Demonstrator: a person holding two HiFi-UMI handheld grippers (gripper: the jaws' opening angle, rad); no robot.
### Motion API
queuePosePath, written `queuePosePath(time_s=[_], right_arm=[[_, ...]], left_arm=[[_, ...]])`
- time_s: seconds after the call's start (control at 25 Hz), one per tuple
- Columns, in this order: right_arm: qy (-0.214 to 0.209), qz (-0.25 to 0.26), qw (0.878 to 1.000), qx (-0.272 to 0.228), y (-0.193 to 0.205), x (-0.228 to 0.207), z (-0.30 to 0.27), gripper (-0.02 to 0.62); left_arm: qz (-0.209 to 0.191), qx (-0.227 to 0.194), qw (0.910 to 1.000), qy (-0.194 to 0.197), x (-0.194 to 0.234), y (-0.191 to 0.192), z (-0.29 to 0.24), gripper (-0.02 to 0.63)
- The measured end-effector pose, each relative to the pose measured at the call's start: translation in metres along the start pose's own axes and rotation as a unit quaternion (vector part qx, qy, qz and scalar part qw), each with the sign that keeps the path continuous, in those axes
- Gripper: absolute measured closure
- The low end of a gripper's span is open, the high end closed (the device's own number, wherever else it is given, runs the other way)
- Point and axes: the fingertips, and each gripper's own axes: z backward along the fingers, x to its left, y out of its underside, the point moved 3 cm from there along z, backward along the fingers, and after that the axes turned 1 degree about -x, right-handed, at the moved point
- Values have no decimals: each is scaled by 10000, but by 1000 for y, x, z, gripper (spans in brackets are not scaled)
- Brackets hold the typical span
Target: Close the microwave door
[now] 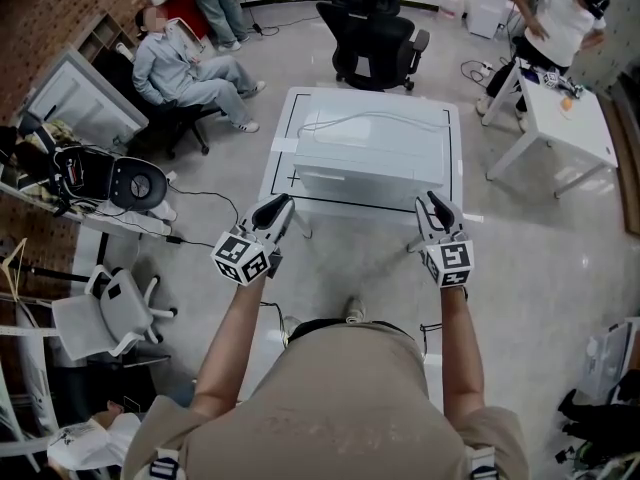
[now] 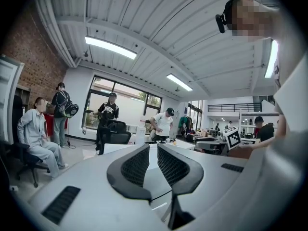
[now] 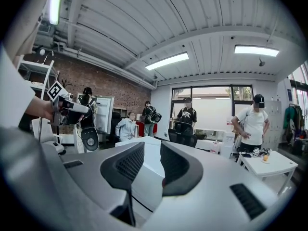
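Jaws on left gripper (image 1: 284, 202) and right gripper (image 1: 431, 200) stand slightly parted, empty, near the boxy white microwave (image 1: 372, 143); door (image 1: 355, 183) prob. flush already from above, so little left.

Centre: microwave (image 1: 370, 153) fills most of the small table (image 1: 283, 158); only a narrow bare strip shows along its left and front edges. left gripper (image 1: 284, 206) sits at the front left corner and right gripper (image 1: 431, 202) at the front right, with open room between them along the microwave front. black office chair (image 1: 372, 33) stands just behind the table and blocks the far side. floor (image 1: 540, 258) is free to the right, up to the white side table (image 1: 565, 128). Left side is tighter: cable (image 1: 200, 208) on the floor, seated person (image 1: 185, 73), cluttered desk (image 1: 110, 183), white chair (image 1: 105, 313) near the left elbow.
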Motion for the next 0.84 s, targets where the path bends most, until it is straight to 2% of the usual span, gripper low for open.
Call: queuePosePath(time_s=[0.84], right_arm=[[141, 94, 9998, 44, 4, 1, 8, 515]], left_arm=[[-38, 111, 9998, 173, -1, 2, -6, 566]])
